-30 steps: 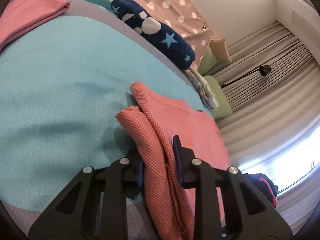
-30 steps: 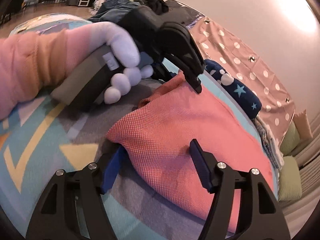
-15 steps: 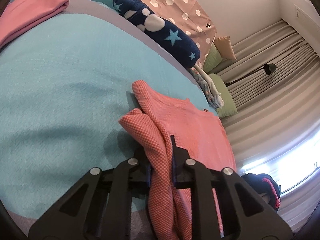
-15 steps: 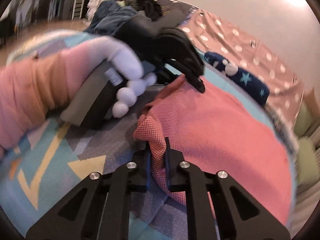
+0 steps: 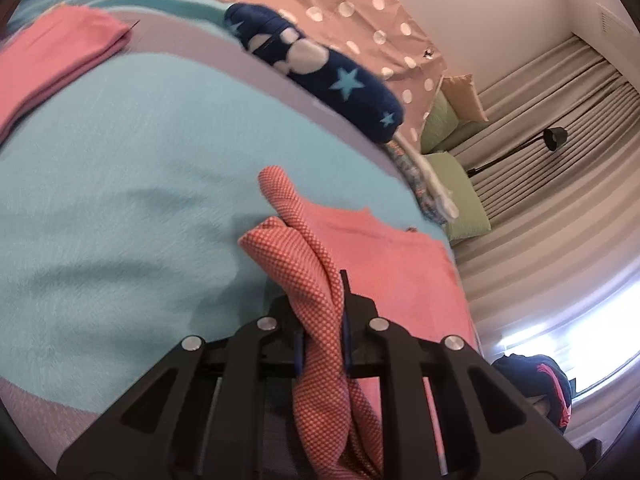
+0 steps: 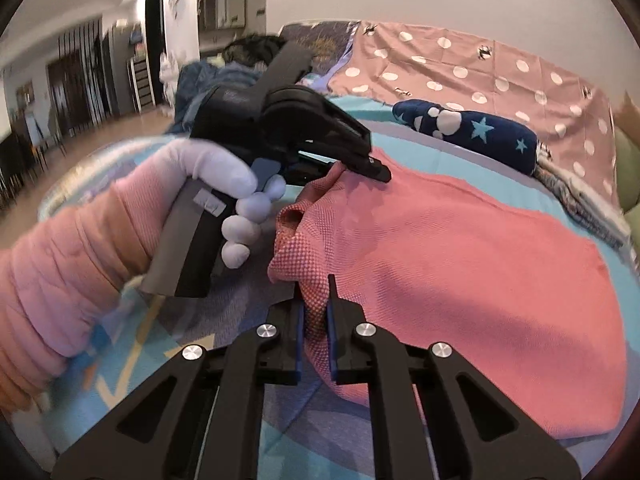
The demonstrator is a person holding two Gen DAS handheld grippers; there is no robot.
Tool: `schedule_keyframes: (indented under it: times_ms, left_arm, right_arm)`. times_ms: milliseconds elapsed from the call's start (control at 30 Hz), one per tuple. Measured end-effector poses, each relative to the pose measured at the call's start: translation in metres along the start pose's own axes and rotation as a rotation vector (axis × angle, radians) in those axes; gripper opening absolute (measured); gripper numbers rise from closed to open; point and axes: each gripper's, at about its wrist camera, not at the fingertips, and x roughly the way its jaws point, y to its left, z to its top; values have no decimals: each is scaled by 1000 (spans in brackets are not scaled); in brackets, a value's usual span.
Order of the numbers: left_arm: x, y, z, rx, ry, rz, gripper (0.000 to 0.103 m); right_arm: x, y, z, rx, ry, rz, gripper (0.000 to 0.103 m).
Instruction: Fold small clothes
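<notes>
A coral-pink knit garment [image 6: 460, 264] lies spread on the bed. My left gripper [image 5: 320, 320] is shut on a bunched corner of the garment [image 5: 304, 256], which stands up in a fold between its jaws. My right gripper [image 6: 314, 312] is shut on another corner of the same edge, lifted a little off the bed. In the right wrist view the left gripper [image 6: 340, 160] shows from the side, held by a white-gloved hand [image 6: 240, 196] in a pink sleeve, pinching the garment's far corner.
A folded pink cloth [image 5: 52, 60] lies at the upper left on the turquoise bedcover [image 5: 120, 200]. A navy star-patterned roll [image 5: 320, 76] and a pink dotted sheet [image 6: 500, 80] lie at the back. Green pillows [image 5: 464, 196], curtains and a lamp stand beyond the bed.
Both grippers closed on the garment's corners, the right from wide open. Both then rose a little, lifting the edge; the right one rolled.
</notes>
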Motion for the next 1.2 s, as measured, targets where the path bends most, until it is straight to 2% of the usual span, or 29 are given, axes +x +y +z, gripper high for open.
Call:
schedule_keyframes:
  times_ms: [100,267,500,633,833,1200]
  left_arm:
    - [-5,-24,7,28,-14,-8,13]
    - [-5,-74,12,114,-59,58,13]
    - [9,-113,12,98,-63,90,13]
    - [21,-139,10,127,-51,111,13]
    - [54,-182,7,184,-25,168,13]
    - [138,-243,-10,257,69,198,12]
  right_arm:
    - [-17,-22,3,86,-43,50,8]
    - [-42,-49,3,161,-116,76,8]
    - [-66,-84,-7,253,-158,139,8]
    - [-79,-103,-13,306,-189,170,8]
    - [-104,-137,-29,381,-236,172,8]
    - [-139,-200,-73,538,-276,136,7]
